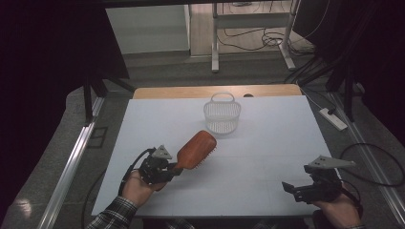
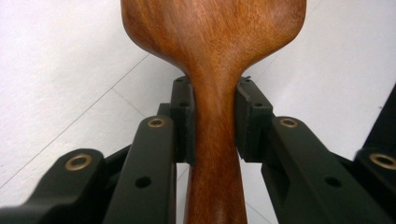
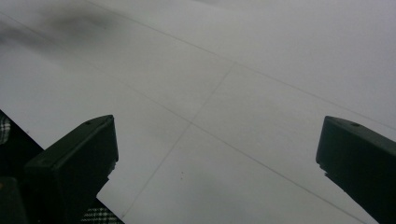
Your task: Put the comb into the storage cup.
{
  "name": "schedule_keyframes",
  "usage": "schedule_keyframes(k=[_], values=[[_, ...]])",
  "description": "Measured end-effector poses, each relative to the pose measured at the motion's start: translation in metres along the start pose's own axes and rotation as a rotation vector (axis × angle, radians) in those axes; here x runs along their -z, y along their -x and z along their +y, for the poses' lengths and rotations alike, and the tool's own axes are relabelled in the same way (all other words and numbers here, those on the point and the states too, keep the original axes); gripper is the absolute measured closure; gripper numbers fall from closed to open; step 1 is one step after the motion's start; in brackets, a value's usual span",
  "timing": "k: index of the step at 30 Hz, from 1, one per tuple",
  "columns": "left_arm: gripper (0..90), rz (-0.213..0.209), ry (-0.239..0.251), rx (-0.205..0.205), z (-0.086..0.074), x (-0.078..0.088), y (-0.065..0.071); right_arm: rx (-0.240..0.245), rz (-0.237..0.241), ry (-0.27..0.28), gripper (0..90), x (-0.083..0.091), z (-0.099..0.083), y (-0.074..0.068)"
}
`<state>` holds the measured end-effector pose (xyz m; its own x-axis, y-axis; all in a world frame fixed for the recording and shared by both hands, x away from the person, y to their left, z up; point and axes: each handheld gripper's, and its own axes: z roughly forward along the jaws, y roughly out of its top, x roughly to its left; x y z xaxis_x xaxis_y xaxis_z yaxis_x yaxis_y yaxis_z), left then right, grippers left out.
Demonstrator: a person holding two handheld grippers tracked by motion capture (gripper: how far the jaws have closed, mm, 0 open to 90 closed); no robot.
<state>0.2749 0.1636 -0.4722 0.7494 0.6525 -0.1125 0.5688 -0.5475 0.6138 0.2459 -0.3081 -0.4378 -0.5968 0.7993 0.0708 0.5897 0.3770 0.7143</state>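
I had the left gripper [image 1: 173, 168] clamped on the handle of the wooden hairbrush [image 1: 196, 150], its head raised toward one o'clock above the white table [image 1: 267, 143]. The basket [image 1: 222, 116] stood well apart at twelve. My right gripper [image 1: 292, 189] sat wide, holding nothing, at four o'clock.

Hairbrush [image 1: 196, 150] in left tool [image 1: 173, 168]

i'm looking at a lab or test room: a white-covered table [image 1: 267, 143] stands alone on grey carpet [image 1: 157, 71], black curtains [image 1: 43, 57] hang at both sides, aluminium rails [image 1: 71, 167] flank it, and loose cables [image 1: 258, 40] run under a desk frame [image 1: 253, 21].
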Motion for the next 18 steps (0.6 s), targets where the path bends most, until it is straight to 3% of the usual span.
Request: schedule_keyframes(k=[9, 18], values=[[72.1, -0.012, 0.034, -0.003, 0.004, 0.004, 0.002, 0.033, 0.061, 0.047, 0.0, -0.001, 0.013, 0.0], [72.0, -0.007, 0.071, -0.008, 0.009, 0.006, 0.005, 0.029, 0.135, 0.077, 0.0, -0.006, 0.026, 0.0]])
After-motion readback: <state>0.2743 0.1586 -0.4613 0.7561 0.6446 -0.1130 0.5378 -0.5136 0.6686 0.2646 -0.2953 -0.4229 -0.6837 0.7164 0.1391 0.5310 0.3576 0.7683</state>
